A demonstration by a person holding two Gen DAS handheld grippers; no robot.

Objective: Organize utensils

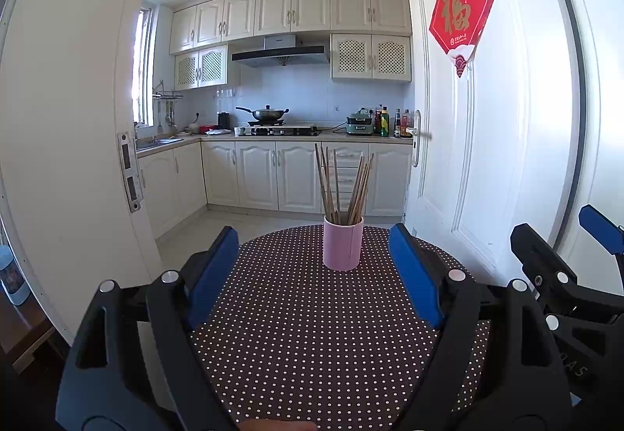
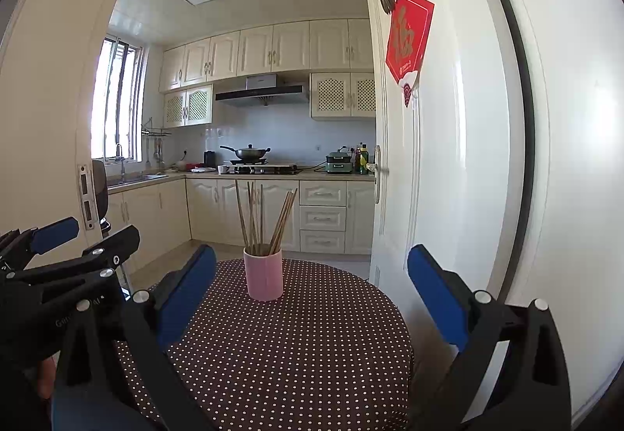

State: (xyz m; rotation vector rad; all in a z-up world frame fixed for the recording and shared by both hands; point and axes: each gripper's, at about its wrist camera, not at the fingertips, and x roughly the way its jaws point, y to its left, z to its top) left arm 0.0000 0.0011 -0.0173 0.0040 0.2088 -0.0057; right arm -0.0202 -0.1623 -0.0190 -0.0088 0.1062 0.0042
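Observation:
A pink cup (image 1: 343, 245) stands upright at the far side of a round table (image 1: 312, 333) covered in a brown polka-dot cloth. Several wooden chopsticks (image 1: 345, 185) stick up out of it, fanned apart. My left gripper (image 1: 314, 236) hovers over the near part of the table, open, with nothing between its blue pads (image 1: 212, 275); the cup is well beyond them. In the right wrist view the same cup (image 2: 263, 275) and chopsticks (image 2: 261, 216) sit ahead and slightly left. My right gripper (image 2: 312, 251) is open and empty too. Each gripper shows at the edge of the other's view.
An open white door (image 1: 468, 158) with a red paper decoration (image 1: 462, 13) stands close to the table's right side. A door frame (image 1: 78, 119) rises at the left. Beyond is a kitchen with cream cabinets (image 1: 273, 177), a stove and a wok (image 1: 267, 114).

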